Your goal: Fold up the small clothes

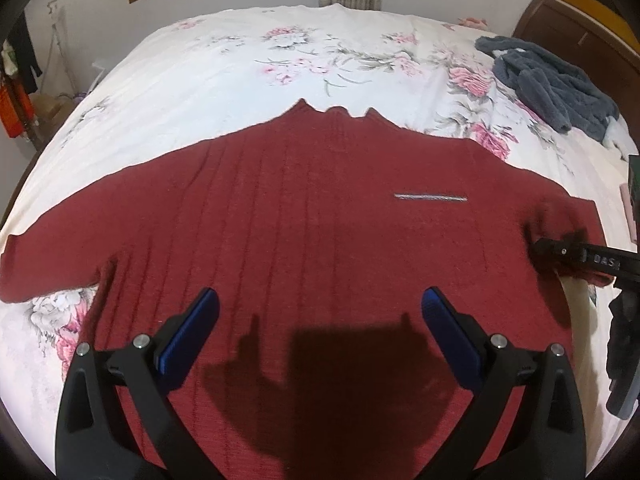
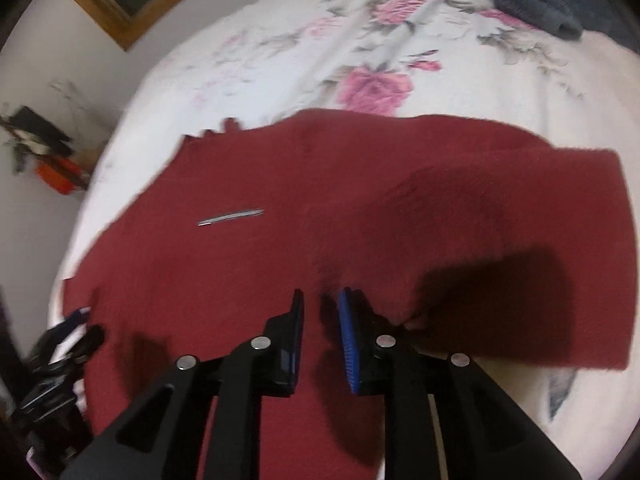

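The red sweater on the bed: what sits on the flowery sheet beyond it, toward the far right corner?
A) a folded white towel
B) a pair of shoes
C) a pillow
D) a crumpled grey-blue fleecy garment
D: in the left wrist view a grey-blue fleecy garment lies bunched on the floral bedsheet, apart from the red sweater spread flat nearer the camera.

Each claw, left [image 1: 319, 310] and right [image 2: 320, 312], is built of black arms, fastened with silver screws and faced with blue ribbed pads [image 1: 440, 316].
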Demonstrator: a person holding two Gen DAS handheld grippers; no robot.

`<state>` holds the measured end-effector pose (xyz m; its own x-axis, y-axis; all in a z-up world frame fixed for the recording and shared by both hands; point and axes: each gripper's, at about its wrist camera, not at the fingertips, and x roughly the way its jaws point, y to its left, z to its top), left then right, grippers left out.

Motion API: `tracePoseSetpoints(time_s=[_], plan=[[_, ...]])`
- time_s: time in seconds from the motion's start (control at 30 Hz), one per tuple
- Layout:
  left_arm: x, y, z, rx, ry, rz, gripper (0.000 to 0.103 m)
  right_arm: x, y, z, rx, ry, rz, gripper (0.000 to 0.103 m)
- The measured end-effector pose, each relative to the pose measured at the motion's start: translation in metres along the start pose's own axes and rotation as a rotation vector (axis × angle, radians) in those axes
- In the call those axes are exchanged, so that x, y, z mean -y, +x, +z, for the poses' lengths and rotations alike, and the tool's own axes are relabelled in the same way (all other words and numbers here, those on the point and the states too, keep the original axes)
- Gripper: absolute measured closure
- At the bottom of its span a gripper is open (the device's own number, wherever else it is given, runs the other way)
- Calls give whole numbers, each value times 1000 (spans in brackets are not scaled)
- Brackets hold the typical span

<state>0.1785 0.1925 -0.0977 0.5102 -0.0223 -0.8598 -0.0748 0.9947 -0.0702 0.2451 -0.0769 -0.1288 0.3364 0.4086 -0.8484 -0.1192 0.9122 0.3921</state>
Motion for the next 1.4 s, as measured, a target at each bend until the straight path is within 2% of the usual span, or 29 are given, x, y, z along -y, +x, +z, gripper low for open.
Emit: tracePoseSetpoints(time_s=[0.13, 0.17, 0.3, 0.47, 0.6, 0.77, 0.8, 0.93, 0.97, 1.0, 1.03, 1.2, 1.3, 1.4], plan=[[18, 3, 2, -9, 13, -52, 3, 5, -33, -18, 28, -3, 126, 78], [24, 4, 3, -14, 14, -70, 3, 9, -45, -26, 47, -4, 134, 78], [63, 17, 9, -47, 15, -185, 3, 37, -75, -53, 91, 62, 86, 76], [124, 42, 20, -91, 49, -277, 3, 72, -89, -86, 110, 146, 73, 76], [162, 71, 30, -119, 71, -256, 4, 87, -99, -100, 120, 144, 30, 76], [184, 89, 45, -117, 82, -238, 6, 105, -103, -111, 124, 160, 16, 76], [189, 92, 47, -121, 89, -244, 10, 109, -101, -113, 122, 169, 13, 76], [198, 102, 46, -174, 91, -325, 66, 117, -97, -117, 115, 202, 11, 76], [199, 103, 46, -172, 86, -329, 69, 117, -96, -118, 116, 207, 14, 76], [198, 101, 46, -161, 88, -323, 76, 118, -96, -117, 118, 211, 16, 76], [197, 97, 47, -142, 90, -321, 90, 118, -96, -117, 120, 212, 17, 76], [168, 60, 56, -38, 17, -420, 100, 117, -94, -112, 123, 227, 7, 76], [142, 38, 61, 20, -10, -425, 101, 114, -93, -107, 129, 233, 12, 76], [112, 27, 67, 37, -61, -422, 101, 109, -93, -100, 136, 232, 16, 76]])
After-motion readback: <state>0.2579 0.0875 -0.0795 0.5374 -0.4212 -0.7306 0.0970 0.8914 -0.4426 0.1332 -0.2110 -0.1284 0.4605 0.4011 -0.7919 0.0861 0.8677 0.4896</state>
